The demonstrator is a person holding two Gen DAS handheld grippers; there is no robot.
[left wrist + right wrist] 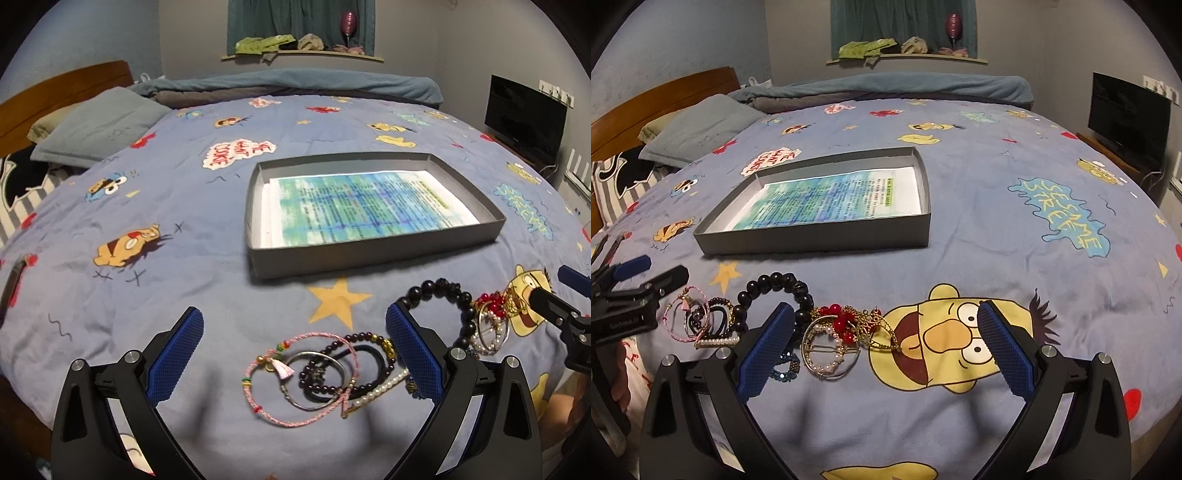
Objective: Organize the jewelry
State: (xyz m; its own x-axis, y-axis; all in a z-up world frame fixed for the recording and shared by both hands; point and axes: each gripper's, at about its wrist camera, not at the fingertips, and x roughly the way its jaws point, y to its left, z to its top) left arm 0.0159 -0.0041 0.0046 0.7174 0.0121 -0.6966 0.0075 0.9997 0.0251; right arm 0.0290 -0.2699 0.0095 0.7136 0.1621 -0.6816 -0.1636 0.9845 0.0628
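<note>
On the bed point(147, 229), grey tray point(369, 254) behind jewelry pile point(325, 373); left tool point(295, 354) and right tool point(886, 350) both spread wide, empty.

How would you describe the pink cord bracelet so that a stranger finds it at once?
Start at the grey box on the bed, then come toward the camera, past the yellow star, to the jewelry pile. The pink cord bracelet lies at its left edge. Unlike the dark bead bracelet nearby, it is thin braided cord with a small pink tassel.

Left gripper point(295, 354) fingers spread wide, right gripper point(886, 354) likewise
</note>
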